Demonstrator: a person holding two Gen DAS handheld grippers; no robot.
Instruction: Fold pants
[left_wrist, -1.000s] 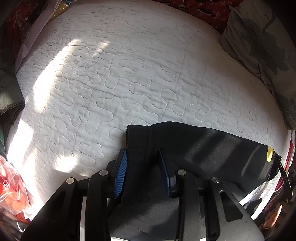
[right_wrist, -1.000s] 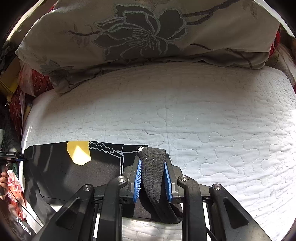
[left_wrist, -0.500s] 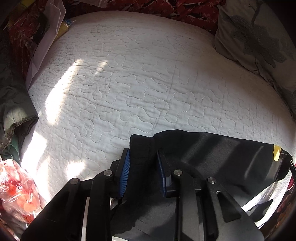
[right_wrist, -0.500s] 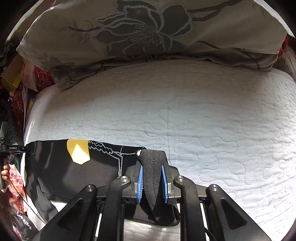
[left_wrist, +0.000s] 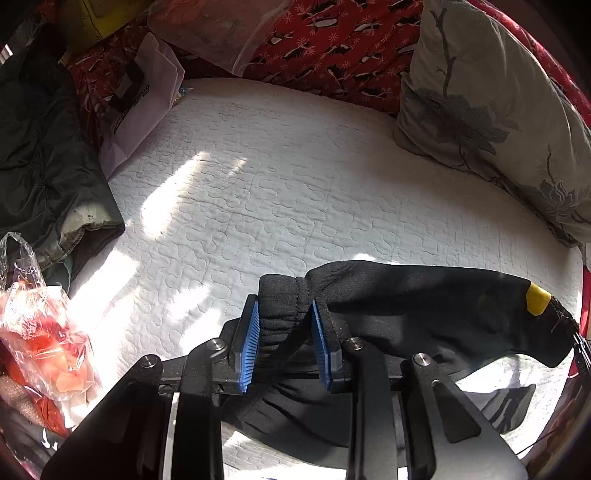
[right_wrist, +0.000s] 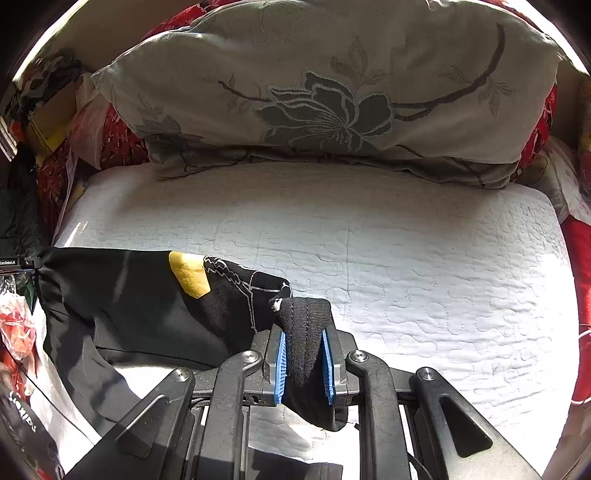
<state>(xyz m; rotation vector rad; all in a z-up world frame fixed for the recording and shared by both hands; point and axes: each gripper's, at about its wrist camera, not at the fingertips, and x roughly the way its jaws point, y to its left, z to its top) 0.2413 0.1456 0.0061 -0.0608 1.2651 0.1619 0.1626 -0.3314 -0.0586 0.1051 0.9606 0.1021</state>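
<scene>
Black pants (left_wrist: 424, 306) with a yellow patch hang stretched between my two grippers above the white quilted bed (left_wrist: 295, 192). My left gripper (left_wrist: 284, 325) is shut on one bunched ribbed end of the pants. My right gripper (right_wrist: 304, 347) is shut on the other ribbed end, and the pants (right_wrist: 147, 306) run off to its left, with the rest drooping below. The far tip of the left gripper shows at the left edge of the right wrist view.
A grey floral pillow (right_wrist: 332, 92) lies along the bed's far side, and also shows in the left wrist view (left_wrist: 480, 110). A dark jacket (left_wrist: 44, 177), a white bag (left_wrist: 136, 107), a red patterned cloth (left_wrist: 332, 40) and a clear bag with red contents (left_wrist: 33, 332) border the bed.
Both grippers have lifted and pulled back, raising the pants off the quilt. The left gripper's jaws closed tighter on the bunched end. More of the bed's surroundings are in view.
</scene>
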